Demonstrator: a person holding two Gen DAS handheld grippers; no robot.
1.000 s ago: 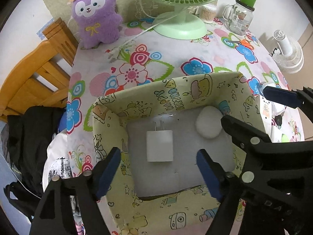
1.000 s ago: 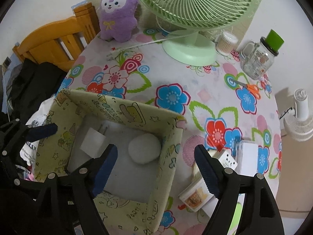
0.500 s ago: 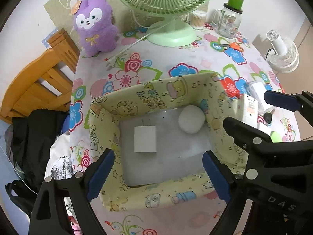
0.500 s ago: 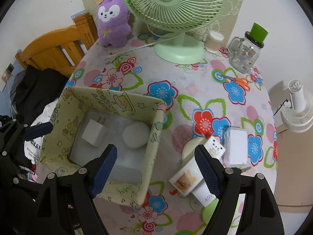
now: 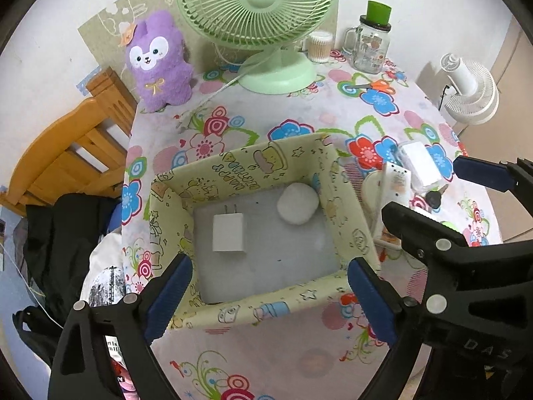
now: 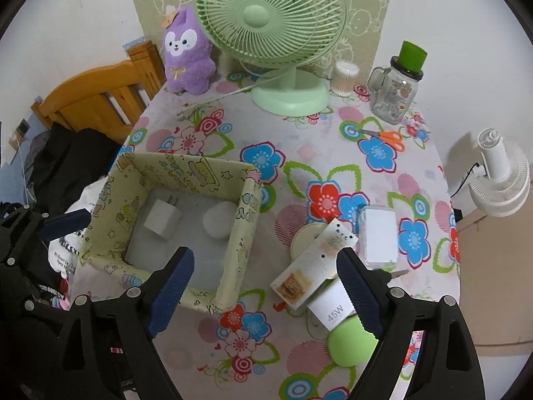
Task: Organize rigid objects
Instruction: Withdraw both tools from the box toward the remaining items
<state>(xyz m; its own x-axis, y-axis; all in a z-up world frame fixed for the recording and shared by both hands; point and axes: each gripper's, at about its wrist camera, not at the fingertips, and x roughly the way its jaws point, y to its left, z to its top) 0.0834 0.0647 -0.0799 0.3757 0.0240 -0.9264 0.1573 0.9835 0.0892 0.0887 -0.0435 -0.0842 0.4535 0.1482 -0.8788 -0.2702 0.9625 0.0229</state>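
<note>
Presently both my claws stood empty above the table. My left gripper [image 5: 268,295] had its jaws opening wide, nothing between the pads, with the fabric bin [image 5: 346,200] directly beneath. My right gripper [image 6: 266,286] likewise had its jaws opening, empty, straddling the bin's right wall and the loose pile.

Inside the bin lay a white charger [image 5: 228,232] flat at ten o'clock and a white rounded case [image 5: 297,203] at one o'clock, apart from each other.

Still outside, at three o'clock from the bin, sat the remaining items: a long printed box [image 6: 313,263] leaning on a round tin [image 6: 304,238], a white rectangular box [image 6: 379,235] just beside it, a box marked 45W [image 6: 329,310] and a green ball [image 6: 349,343]. I judged the cartons light, stiff and somewhat slick; the long box should be taken across its narrow sides near the middle. The ball may roll.

The flowered tablecloth [image 6: 333,153] looked smooth and possibly loose. Beyond, at twelve o'clock, stood a green fan [image 6: 269,20], a purple plush [image 6: 188,53] and a glass jar [image 6: 394,96]; a wooden chair [image 6: 100,100] stood at ten.
</note>
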